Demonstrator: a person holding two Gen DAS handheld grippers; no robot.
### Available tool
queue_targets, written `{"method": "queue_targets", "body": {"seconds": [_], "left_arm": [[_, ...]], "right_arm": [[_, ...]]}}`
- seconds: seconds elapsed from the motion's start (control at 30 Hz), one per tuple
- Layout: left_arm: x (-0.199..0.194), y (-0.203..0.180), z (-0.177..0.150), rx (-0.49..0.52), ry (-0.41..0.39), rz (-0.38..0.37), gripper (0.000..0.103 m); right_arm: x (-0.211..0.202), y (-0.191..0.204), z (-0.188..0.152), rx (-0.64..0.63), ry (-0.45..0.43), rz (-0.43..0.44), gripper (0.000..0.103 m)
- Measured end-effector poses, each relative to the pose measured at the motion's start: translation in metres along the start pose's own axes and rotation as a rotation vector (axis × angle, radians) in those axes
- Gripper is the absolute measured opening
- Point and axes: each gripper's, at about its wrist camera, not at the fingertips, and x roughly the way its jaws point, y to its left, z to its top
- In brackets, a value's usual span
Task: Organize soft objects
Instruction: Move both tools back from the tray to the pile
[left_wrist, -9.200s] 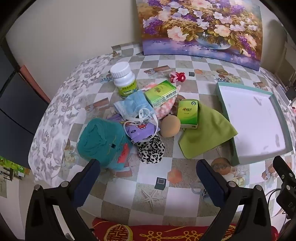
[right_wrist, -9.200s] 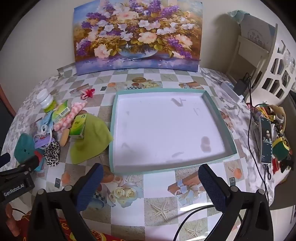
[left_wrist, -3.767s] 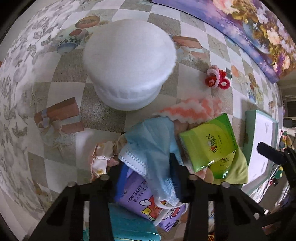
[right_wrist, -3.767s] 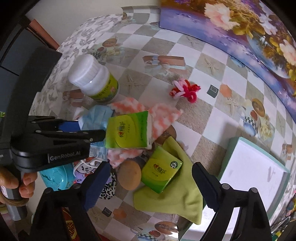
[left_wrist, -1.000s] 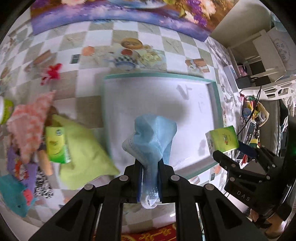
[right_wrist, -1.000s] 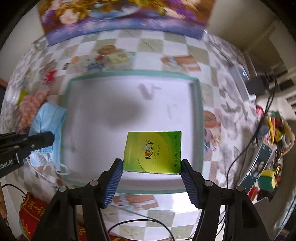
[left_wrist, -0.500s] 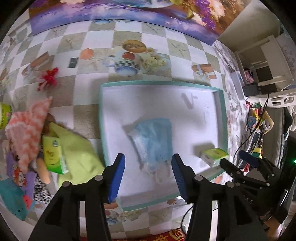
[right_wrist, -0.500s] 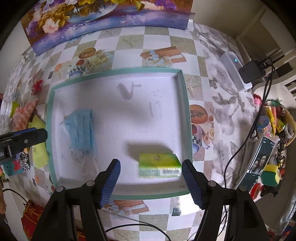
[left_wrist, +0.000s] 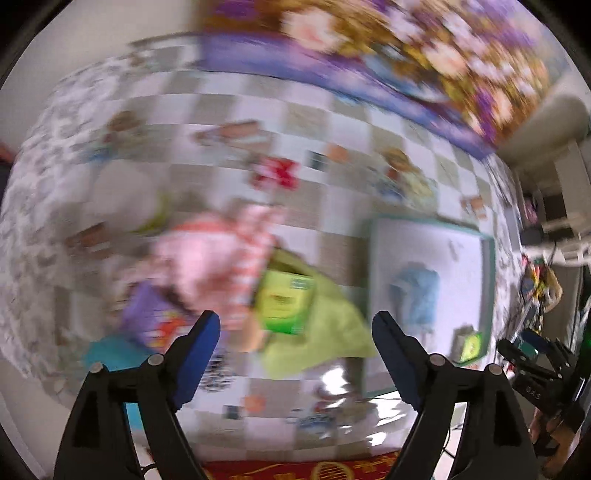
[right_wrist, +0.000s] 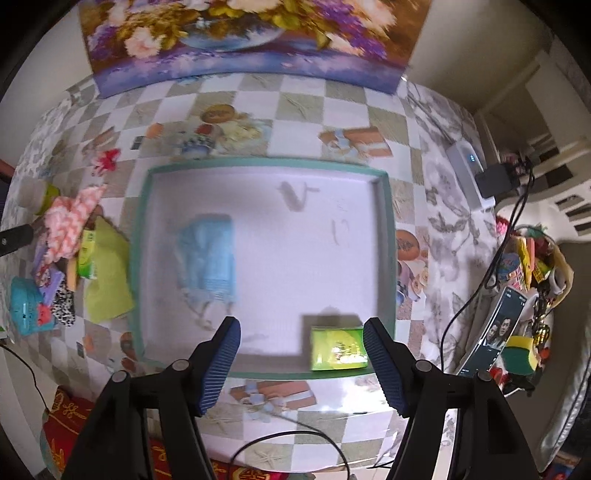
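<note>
A blue face mask (right_wrist: 208, 258) and a green tissue pack (right_wrist: 338, 349) lie in the white tray with a teal rim (right_wrist: 386, 236). My right gripper (right_wrist: 301, 328) hangs open above the tray's near edge, with nothing between its jaws. My left gripper (left_wrist: 295, 325) has its jaws opening and empty; it hovers over the pile left of the tray. That pile holds a second green tissue pack (left_wrist: 284, 301), a lime cloth (left_wrist: 332, 332), a pink striped cloth (left_wrist: 225, 258), a purple pack (left_wrist: 151, 314) and a teal item (left_wrist: 107, 354). The left wrist view is blurred.
A white-capped bottle (left_wrist: 122, 195) and a red hair tie (left_wrist: 277, 171) lie behind the pile. A flower painting (right_wrist: 240, 33) leans on the wall. Right of the table are a phone (right_wrist: 496, 332), cables, a charger (right_wrist: 496, 179) and a basket of small items (right_wrist: 532, 258).
My left gripper let go of the blue mask in the tray, opened, and swung left over the pile. My right gripper released the green tissue pack into the tray and rose a little.
</note>
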Motion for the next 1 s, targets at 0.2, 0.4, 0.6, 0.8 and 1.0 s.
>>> {"method": "queue_targets", "body": {"seconds": [0.2, 0.4, 0.6, 0.8, 1.0], "left_arm": [[-0.026, 0.076, -0.001, -0.123, -0.033, 0.023, 0.085], [-0.024, 0.130, -0.006, -0.215, -0.017, 0.036, 0.085], [-0.009, 0.158, -0.007, -0.247, 0.022, 0.042, 0.085], [0.016, 0.175, -0.001, -0.266, 0.060, 0.048, 0.085], [0.045, 0.179, 0.005, -0.253, 0.117, 0.046, 0.085]], "right_arm": [[-0.020, 0.045, 0.008, -0.054, -0.032, 0.014, 0.072], [-0.025, 0.109, 0.015, -0.140, -0.041, 0.055, 0.072], [-0.017, 0.174, 0.020, -0.230, -0.033, 0.107, 0.072], [-0.003, 0.228, 0.037, -0.278, -0.020, 0.161, 0.073], [0.023, 0.270, 0.051, -0.313, 0.011, 0.195, 0.073]]}}
